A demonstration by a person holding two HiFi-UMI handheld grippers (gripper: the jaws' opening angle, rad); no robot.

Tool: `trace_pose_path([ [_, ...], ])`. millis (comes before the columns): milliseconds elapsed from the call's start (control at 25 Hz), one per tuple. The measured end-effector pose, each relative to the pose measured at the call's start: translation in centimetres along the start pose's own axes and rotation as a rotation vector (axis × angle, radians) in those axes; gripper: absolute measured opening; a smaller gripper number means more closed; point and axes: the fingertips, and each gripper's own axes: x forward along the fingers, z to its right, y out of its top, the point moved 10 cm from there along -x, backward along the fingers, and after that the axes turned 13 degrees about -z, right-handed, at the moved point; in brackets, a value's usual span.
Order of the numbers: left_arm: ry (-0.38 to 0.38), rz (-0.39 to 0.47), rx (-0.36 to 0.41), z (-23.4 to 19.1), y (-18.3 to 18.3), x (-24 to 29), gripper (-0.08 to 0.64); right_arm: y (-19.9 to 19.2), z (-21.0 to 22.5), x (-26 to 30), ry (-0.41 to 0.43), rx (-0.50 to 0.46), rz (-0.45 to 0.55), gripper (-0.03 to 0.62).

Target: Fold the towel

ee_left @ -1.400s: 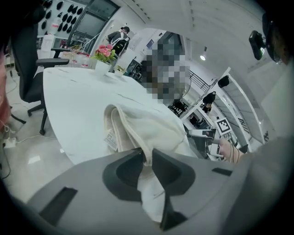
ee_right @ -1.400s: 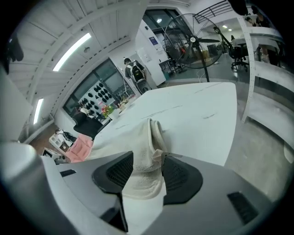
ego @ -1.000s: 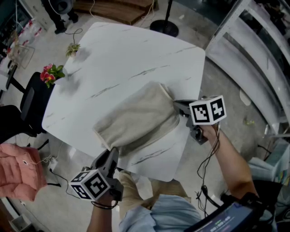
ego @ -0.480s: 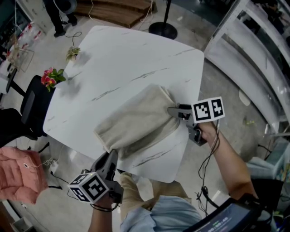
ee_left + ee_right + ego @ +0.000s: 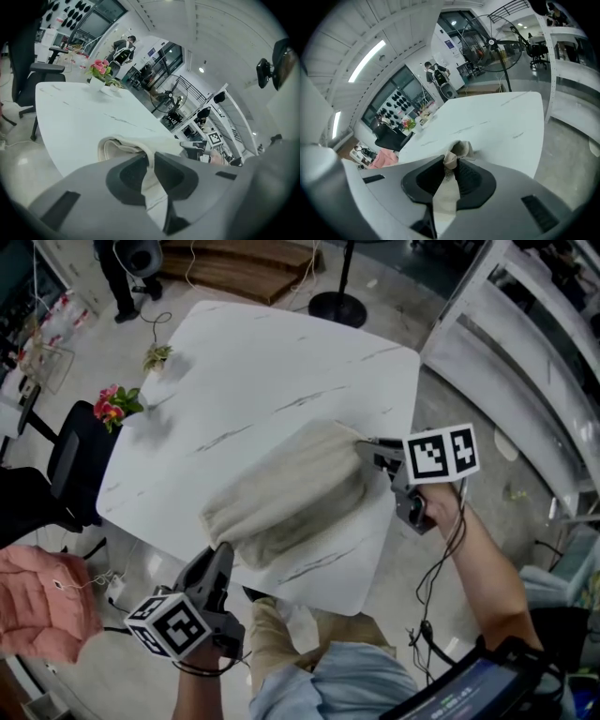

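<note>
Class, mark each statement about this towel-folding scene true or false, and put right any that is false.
1. The towel lies on a white table. True.
2. The left tongs pinch the towel. True.
3. The right tongs are empty. False: they have just been closing, and a towel corner is pinched between them.
4. The flowers stand on the towel. False: they stand near the table's edge, apart from the towel.
</note>
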Motion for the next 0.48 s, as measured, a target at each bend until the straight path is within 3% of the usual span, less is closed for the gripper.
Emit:
trace_pose_path([
  [240,-0.008,-0.003,0.025,0.6,-0.8,-2.0,0.052,-1.7,-2.1,-2.3,0.057,0.012,0.032,0.074],
  [480,0.022,-0.053,0.028,-0.7,-4.1,-1.0,0.052,-6.3,0.1,-1.4,0.012,0.001,0.027,0.074],
])
